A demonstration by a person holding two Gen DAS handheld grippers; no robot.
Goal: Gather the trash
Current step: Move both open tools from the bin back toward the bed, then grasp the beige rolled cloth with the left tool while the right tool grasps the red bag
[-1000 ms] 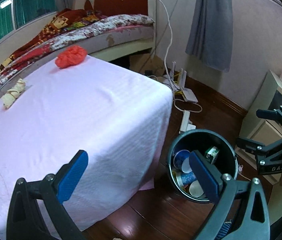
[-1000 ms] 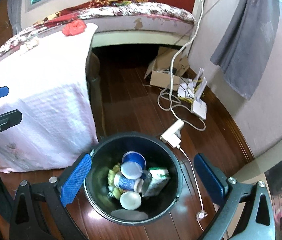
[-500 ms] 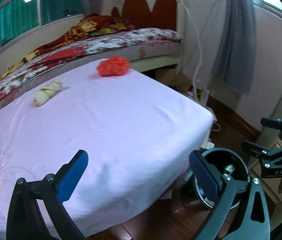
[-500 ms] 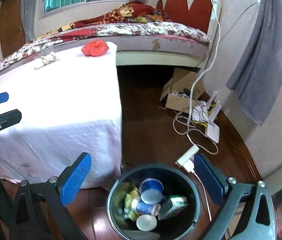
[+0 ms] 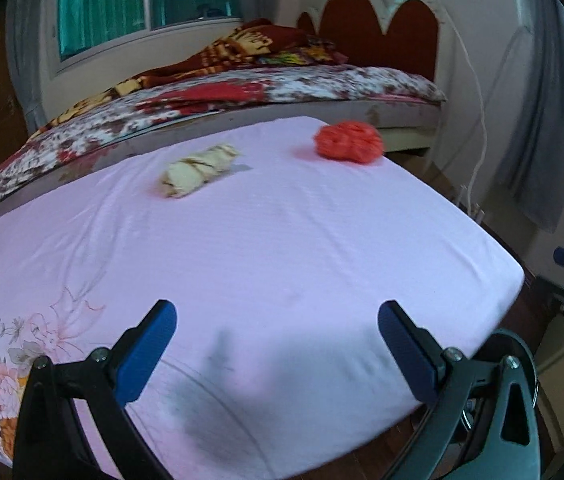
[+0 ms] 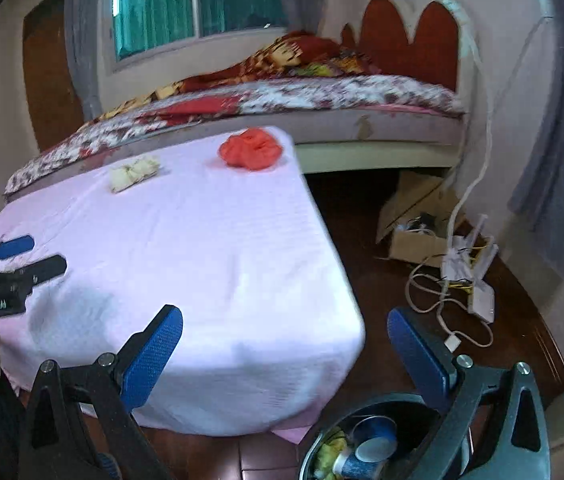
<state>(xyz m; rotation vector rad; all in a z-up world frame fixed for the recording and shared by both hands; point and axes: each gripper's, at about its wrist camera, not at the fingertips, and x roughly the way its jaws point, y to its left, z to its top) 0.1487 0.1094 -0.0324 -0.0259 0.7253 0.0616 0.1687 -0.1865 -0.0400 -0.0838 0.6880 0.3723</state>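
Both grippers' jaws wide, empty; red wad [image 5: 347, 142] & beige wrapper [image 5: 198, 170] (apart) on table [image 5: 301, 248].

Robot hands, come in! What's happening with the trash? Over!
Left gripper open, right gripper open, both empty. Red wad and beige wrapper on pink sheet. Path clear.

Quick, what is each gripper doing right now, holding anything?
Left gripper: open, holding nothing, above the pink sheet.
Right gripper: open, holding nothing, above the trash bin.
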